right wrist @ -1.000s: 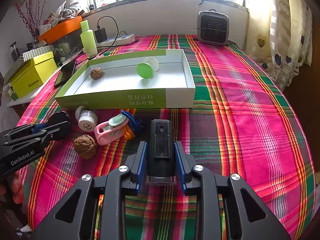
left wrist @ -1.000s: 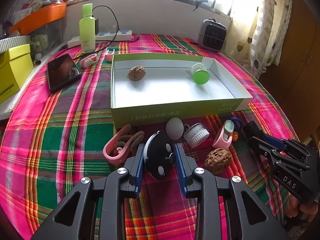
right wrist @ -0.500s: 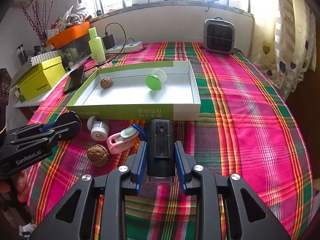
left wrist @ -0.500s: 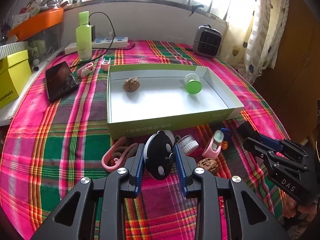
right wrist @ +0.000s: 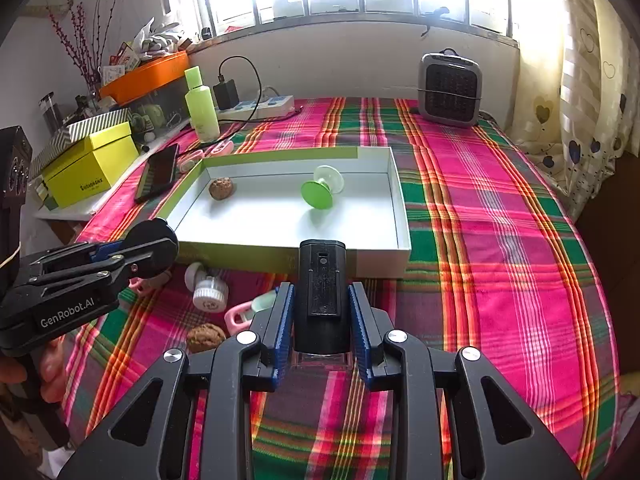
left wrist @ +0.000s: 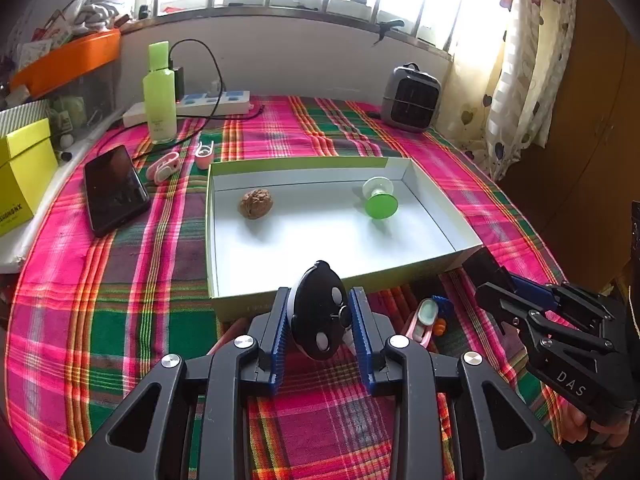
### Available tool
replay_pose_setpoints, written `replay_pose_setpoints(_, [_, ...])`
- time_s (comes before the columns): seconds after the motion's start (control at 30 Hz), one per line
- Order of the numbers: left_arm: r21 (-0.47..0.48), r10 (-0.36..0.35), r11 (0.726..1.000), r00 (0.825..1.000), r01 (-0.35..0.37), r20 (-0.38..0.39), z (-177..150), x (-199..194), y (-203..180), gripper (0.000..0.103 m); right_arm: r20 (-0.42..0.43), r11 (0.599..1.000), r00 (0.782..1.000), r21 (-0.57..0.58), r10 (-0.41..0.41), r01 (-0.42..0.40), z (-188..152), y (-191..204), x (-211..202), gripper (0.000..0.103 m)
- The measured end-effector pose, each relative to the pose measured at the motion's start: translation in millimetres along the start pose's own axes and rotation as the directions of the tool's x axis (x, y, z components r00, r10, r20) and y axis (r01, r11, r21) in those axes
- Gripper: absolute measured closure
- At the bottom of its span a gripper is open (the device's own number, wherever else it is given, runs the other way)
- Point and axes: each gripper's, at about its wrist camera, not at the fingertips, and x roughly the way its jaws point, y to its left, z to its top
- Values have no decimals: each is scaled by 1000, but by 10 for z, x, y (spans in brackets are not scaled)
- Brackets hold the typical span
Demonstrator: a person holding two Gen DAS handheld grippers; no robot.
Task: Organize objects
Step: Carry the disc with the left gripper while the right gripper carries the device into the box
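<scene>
The left gripper [left wrist: 320,330] points forward and down at a slant toward the near wall of the shallow box [left wrist: 436,204], its blue pads clamped on a black oval piece with white dots [left wrist: 320,316]. That piece sits upright between the pads, lifted clear of the plaid tablecloth [left wrist: 120,320], and its top overlaps the box's near wall in the left wrist view.

The right gripper [right wrist: 322,318] tilts down at much the same slant, its pads gripping a black rectangular block [right wrist: 322,292] with a clear base. The block stands upright in the grip, just short of the near wall of the box, toward its right corner. In the right wrist view the left gripper enters from the left edge, with the person's fingertips [right wrist: 50,368] visible under its handle.

Inside the box a walnut [left wrist: 256,203] lies near the far left corner and a green-and-white spool-shaped piece [left wrist: 380,198] lies tipped over near the far right corner. On the cloth in front of the near wall lie a white ribbed cap [right wrist: 210,292], a pink clip [right wrist: 240,314] and a second walnut [right wrist: 206,337], close together between the two grippers.
</scene>
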Motion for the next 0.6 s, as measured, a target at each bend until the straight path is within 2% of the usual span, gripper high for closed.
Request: replay_pose_setpoints(0.6, [17, -3, 1000, 1000, 3, -3, 387, 321, -33, 76, -8, 1000, 1000, -2, -26, 26, 384, -130, 278, 74])
